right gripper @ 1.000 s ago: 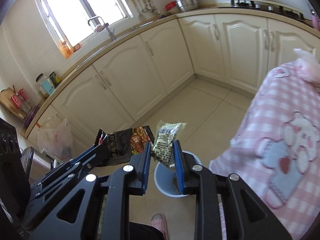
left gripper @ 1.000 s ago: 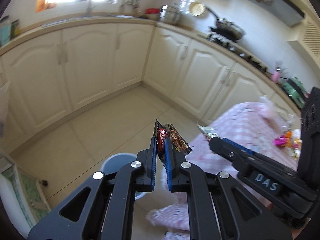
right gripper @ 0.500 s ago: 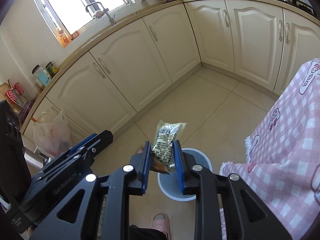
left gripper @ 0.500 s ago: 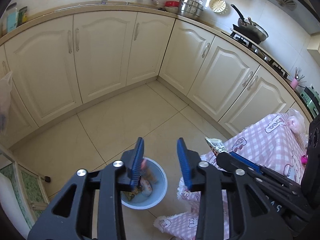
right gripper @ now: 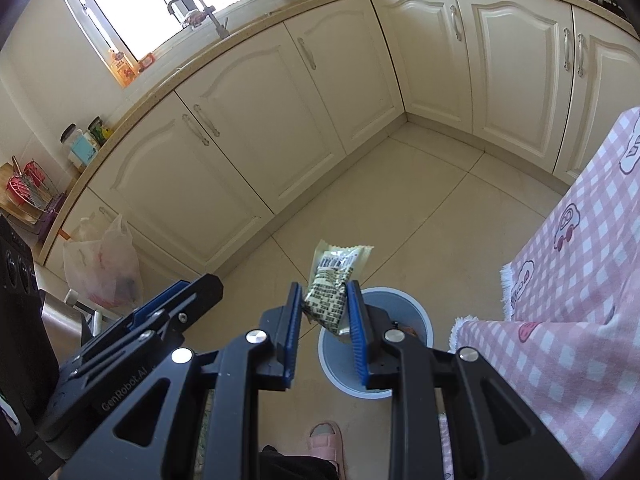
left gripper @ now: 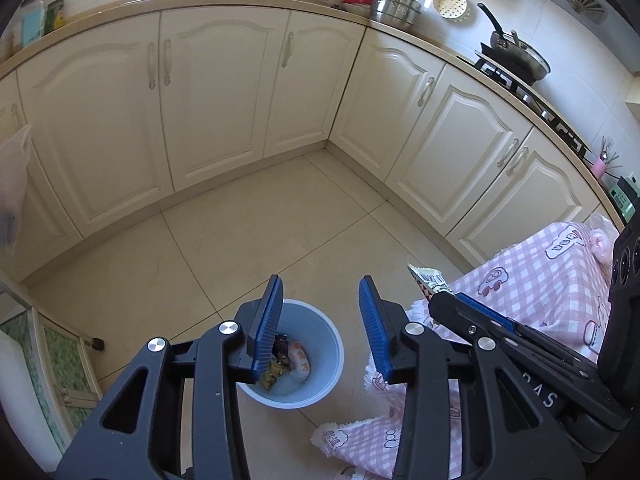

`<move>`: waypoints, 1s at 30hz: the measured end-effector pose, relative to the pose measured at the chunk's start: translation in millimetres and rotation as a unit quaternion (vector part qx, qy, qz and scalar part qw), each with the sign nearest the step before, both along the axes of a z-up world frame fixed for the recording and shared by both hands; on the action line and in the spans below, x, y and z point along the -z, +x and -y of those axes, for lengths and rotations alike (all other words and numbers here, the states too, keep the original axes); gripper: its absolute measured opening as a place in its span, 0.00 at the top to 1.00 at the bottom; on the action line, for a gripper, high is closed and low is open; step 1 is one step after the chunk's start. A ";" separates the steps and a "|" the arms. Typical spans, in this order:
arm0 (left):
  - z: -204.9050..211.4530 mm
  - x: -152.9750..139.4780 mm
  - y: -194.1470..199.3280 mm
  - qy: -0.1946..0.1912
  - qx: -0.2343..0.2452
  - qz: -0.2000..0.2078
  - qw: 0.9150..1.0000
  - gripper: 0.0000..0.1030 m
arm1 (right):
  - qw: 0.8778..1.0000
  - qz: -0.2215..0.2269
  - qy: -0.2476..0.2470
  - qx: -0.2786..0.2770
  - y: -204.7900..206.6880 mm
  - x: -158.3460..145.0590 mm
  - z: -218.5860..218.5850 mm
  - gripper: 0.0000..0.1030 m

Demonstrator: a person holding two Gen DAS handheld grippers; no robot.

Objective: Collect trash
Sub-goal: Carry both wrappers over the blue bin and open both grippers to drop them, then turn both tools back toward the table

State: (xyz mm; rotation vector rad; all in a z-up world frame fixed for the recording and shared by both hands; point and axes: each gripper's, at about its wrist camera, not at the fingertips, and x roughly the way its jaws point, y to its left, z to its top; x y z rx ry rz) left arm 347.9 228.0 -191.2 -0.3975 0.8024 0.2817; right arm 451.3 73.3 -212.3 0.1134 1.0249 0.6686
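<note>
Dropped wrappers (left gripper: 286,360) lie binned; left hand-held gripper (left gripper: 320,320) spread, right (right gripper: 324,312) pinching packet (right gripper: 332,288).

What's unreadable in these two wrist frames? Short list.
- Round pale-blue plastic bin, left wrist view: the left claw finger hides part of the rim and of the wrappers inside.
- Same bin, right wrist view: the right claw and its cream, black-printed snack packet cover most of the inside.
- Packet print: too small to read.
- Pink slipper: cut off by the claw body.
</note>
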 end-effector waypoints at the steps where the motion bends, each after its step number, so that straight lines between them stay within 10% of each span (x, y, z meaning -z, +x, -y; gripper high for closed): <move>1: -1.4 -0.2 -0.7 -0.002 -0.003 0.001 1.000 0.63 | 1.000 0.001 0.001 -0.001 -0.3 -0.3 -1.4 0.78; 18: 4.6 -19.2 -8.4 -0.012 -0.013 0.015 1.000 0.57 | 0.999 0.032 0.028 0.024 5.0 -23.1 0.5 0.64; 30: 98.9 -78.1 -14.1 0.011 0.093 0.066 0.993 0.55 | 0.987 0.112 0.026 0.110 -25.4 -91.6 117.1 0.62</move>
